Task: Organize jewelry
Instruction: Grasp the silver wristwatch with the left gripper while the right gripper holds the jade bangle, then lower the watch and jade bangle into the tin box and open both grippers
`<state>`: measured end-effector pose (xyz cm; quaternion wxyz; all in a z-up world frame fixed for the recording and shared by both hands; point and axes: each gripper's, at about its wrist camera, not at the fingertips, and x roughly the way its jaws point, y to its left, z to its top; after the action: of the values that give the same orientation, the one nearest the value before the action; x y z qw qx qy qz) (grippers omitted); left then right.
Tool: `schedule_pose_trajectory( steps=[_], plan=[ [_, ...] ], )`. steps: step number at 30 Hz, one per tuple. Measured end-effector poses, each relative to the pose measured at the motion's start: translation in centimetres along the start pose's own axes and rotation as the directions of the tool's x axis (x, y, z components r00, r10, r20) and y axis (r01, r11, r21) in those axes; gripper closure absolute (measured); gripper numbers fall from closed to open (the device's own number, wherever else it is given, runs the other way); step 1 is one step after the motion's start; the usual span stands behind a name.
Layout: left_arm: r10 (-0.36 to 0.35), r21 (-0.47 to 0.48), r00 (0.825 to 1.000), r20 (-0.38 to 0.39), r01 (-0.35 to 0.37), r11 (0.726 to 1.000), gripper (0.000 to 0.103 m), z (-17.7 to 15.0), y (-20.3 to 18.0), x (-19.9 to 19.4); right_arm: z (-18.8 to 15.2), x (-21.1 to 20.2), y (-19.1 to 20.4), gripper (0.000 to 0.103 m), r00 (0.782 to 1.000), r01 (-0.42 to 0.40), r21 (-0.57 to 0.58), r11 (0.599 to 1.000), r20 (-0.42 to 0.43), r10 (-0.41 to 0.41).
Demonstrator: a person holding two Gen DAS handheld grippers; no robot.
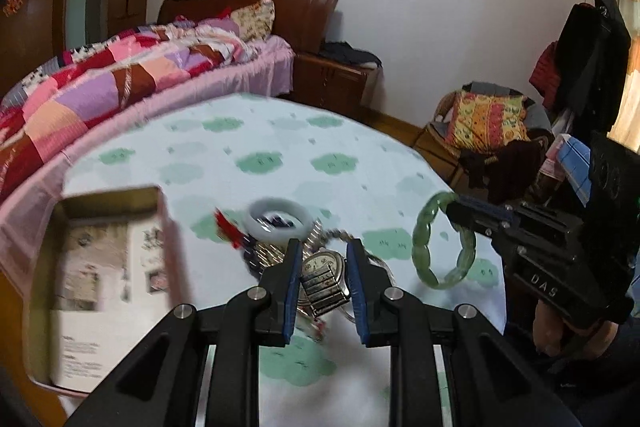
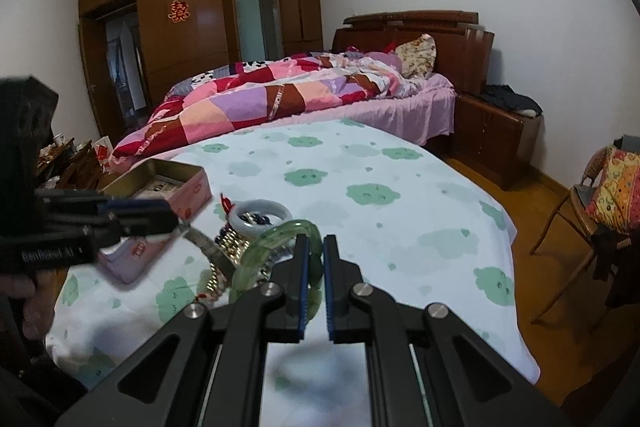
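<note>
Nearest, left gripper (image 1: 324,251) clamped on a metal-band watch (image 1: 325,277), band hanging down between the pads, lifted clear of the jewelry heap (image 1: 276,247) on the cloud-print cloth (image 1: 280,131). To its left, just beside, an open pink tin (image 1: 100,267), long axis running away from the camera; nearer this hand than the other. On the right, right gripper (image 2: 315,267) pinched shut on a green bangle (image 2: 280,239), ring upright. Beyond, white bangle (image 1: 276,217) atop the heap, then bare cloth to the far edge.

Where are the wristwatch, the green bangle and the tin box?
Wristwatch (image 1: 322,263): left wrist view, on its dial.
Green bangle (image 1: 425,227): left wrist view, on its left rim.
Tin box (image 2: 196,189): right wrist view, on its pink side wall.
</note>
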<state>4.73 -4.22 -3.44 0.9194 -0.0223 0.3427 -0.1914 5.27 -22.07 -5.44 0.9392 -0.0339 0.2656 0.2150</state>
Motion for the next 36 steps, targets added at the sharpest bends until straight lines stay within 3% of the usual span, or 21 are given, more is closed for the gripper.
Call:
schedule_pose_trajectory(
  steps=[6, 15, 24, 36],
  plan=[
    [0.085, 0.008, 0.994, 0.073, -0.086, 0.996, 0.08, 2.1, 2.9, -2.8, 2.2, 0.5, 2.1, 0.094, 0.998, -0.048, -0.057, 0.997, 0.024, 0.05],
    [0.226, -0.038, 0.967, 0.119, -0.223, 0.974, 0.08, 3.4, 8.2, -4.5, 6.4, 2.8, 7.5, 0.094, 0.985, -0.158, -0.204, 0.966, 0.034, 0.168],
    [0.319, -0.096, 0.943, 0.096, -0.31, 0.946, 0.08, 3.1, 12.8, -3.3, 8.6, 8.5, 12.0, 0.094, 0.963, -0.269, -0.219, 0.938, -0.03, 0.269],
    [0.368, -0.107, 0.93, 0.018, -0.364, 0.925, 0.08, 2.6, 16.4, -0.7, 7.4, 15.5, 14.8, 0.094, 0.951, -0.3, -0.196, 0.934, -0.141, 0.276]
  ],
)
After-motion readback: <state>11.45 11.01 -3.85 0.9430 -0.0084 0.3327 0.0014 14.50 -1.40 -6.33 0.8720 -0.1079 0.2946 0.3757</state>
